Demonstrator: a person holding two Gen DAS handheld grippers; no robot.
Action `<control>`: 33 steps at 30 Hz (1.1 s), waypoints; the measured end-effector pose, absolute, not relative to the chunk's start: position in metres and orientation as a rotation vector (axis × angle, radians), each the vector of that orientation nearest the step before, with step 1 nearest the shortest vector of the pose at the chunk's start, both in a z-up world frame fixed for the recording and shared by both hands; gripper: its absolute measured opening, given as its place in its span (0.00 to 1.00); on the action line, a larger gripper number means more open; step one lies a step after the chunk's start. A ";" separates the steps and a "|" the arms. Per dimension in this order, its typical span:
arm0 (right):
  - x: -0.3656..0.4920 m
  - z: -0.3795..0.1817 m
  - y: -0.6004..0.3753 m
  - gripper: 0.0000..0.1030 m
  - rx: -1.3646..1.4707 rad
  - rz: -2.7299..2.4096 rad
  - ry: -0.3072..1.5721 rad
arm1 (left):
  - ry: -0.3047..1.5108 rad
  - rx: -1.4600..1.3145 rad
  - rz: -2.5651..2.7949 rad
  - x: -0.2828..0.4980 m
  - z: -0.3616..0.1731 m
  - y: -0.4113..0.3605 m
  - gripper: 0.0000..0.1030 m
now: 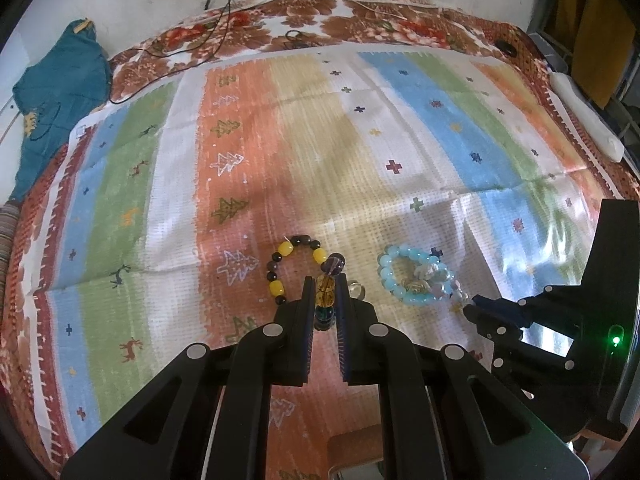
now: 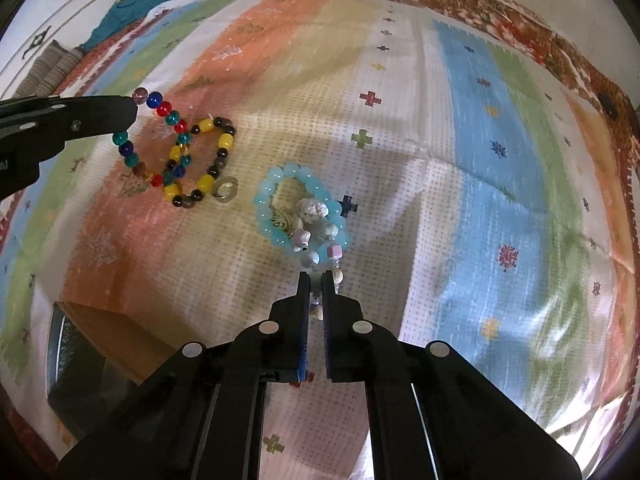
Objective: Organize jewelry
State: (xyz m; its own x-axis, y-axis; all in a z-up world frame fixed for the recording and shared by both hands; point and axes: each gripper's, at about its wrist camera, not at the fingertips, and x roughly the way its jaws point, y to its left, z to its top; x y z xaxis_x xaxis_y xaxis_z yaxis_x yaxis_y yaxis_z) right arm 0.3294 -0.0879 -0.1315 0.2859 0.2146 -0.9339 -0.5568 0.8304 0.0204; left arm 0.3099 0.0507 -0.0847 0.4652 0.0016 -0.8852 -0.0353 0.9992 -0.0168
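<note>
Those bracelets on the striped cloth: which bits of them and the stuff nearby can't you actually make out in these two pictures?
- Multicolour glass-bead bracelet: left wrist view, mostly hidden by the left gripper; a few beads show between its fingers.
- Pale charm bracelet: right wrist view, its near end disappears inside the right gripper.
- Box: right wrist view, cut off by gripper body; contents unseen.
- Silver ring: too small for detail.
</note>
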 end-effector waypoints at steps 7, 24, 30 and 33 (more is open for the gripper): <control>0.318 -0.103 -0.088 0.07 -0.317 0.550 1.112 | 1.057 -0.052 0.019 0.298 -0.065 0.050 0.09; 0.287 -0.056 -0.086 0.07 -0.289 0.556 0.988 | 1.038 -0.066 0.052 0.261 -0.050 0.064 0.09; 0.274 -0.045 -0.090 0.07 -0.272 0.560 0.950 | 1.020 -0.096 0.054 0.246 -0.043 0.071 0.09; 0.265 -0.037 -0.090 0.07 -0.266 0.569 0.924 | 1.007 -0.113 0.047 0.239 -0.036 0.072 0.09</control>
